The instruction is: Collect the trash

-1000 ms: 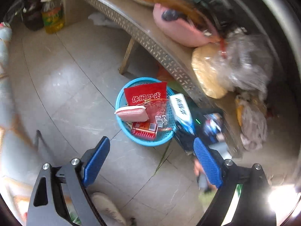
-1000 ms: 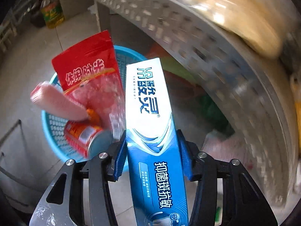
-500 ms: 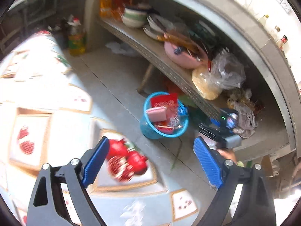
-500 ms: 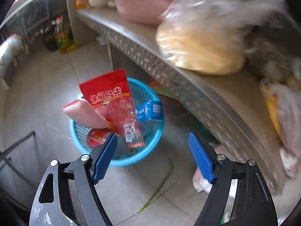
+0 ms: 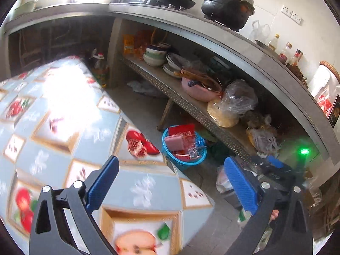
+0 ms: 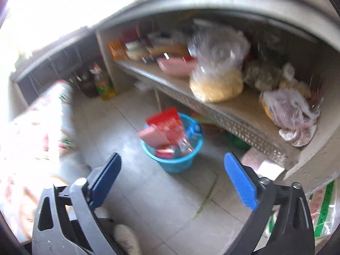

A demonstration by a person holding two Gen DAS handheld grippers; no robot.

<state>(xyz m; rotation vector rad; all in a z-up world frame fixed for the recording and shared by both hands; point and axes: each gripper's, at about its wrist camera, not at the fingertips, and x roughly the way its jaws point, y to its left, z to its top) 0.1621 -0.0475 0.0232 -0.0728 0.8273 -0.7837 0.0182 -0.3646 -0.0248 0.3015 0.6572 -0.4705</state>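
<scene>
A blue plastic basket stands on the tiled floor under a metal shelf; it also shows in the right wrist view. It holds a red snack bag, a pink packet, a blue toothpaste box and other wrappers. My left gripper is open and empty, raised above a table's edge, well back from the basket. My right gripper is open and empty, above the floor, short of the basket.
A table with a fruit-print cloth fills the left. The metal shelf carries a pink basin, bowls and plastic bags. An oil bottle stands on the floor. Pots sit on the counter above.
My right gripper opened and dropped the toothpaste box into the basket. Both grippers then pulled up and back from the basket; the table has come into the left wrist view.
</scene>
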